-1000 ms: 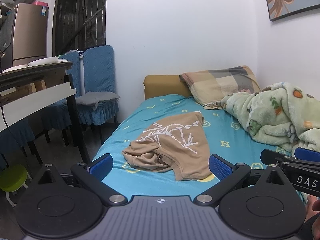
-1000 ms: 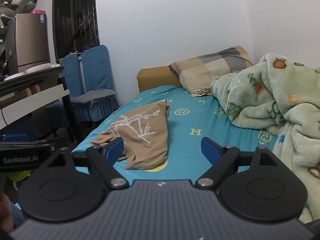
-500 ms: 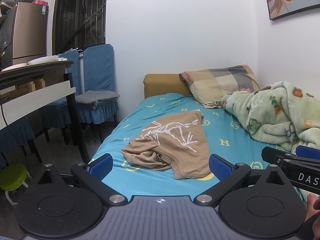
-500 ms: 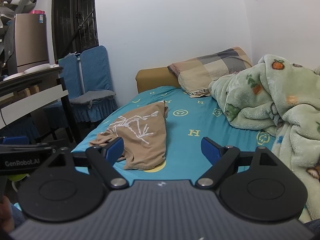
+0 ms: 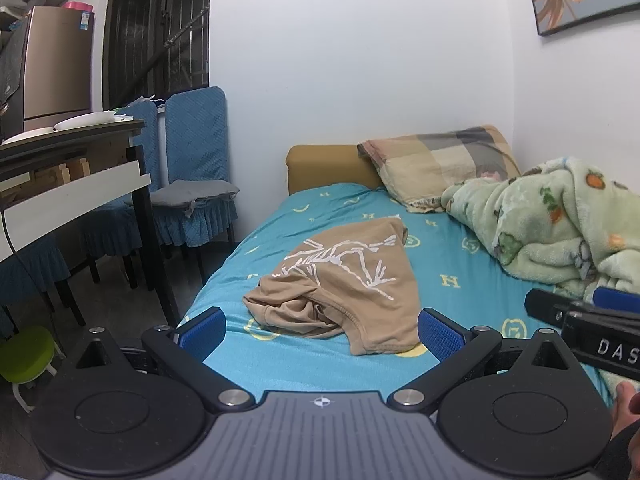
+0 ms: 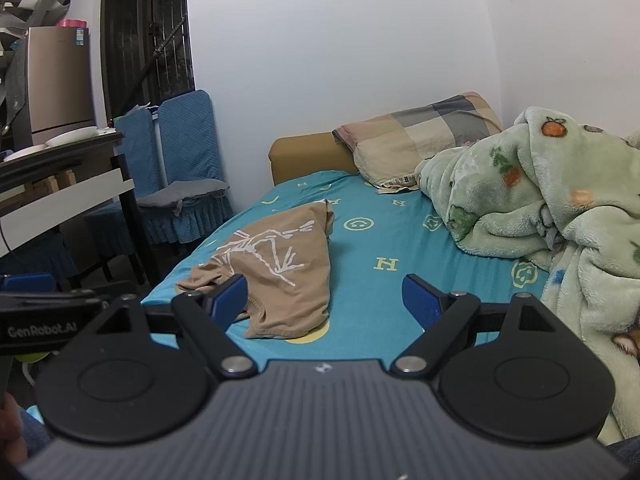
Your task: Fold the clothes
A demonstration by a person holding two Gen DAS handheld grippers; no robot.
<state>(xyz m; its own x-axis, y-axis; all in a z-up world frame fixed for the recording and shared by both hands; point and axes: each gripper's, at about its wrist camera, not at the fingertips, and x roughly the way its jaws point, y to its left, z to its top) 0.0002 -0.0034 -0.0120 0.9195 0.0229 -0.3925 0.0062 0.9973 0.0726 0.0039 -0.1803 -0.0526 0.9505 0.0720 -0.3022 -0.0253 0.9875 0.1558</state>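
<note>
Bedroom scene: white walls, bed (image 5: pixel 460 280) with a teal patterned sheet running away from me toward a mustard headboard (image 5: pixel 328 168). Plaid pillow (image 5: pixel 440 164) is leaning at the head end, and a green fleece blanket (image 5: pixel 560 220) is lying bunched along the right side of the bed. Left of the bed I'm seeing two blue-covered chairs (image 5: pixel 192 152) and a dark-framed surface (image 5: pixel 72 148) carrying white plates. A lime green stool (image 5: pixel 26 354) is sitting on the floor at lower left. The tan t-shirt (image 5: pixel 344 276) with a white line print is lying crumpled on the near left part of the bed, print side up, one end bunched in folds toward the bed's left edge. I'm holding my left tongs (image 5: pixel 320 330) spread wide and empty, hovering short of the shirt's near edge, not touching it. My right tongs (image 6: pixel 324 296) are also spread wide and empty, hovering over the near end of the bed; from the right wrist view the left blue pad (image 6: pixel 228 298) is overlapping the shirt's bunched end, but I cannot tell whether it's touching. Each wrist view is catching the other tongs' body at its edge, so both are sitting side by side.
</note>
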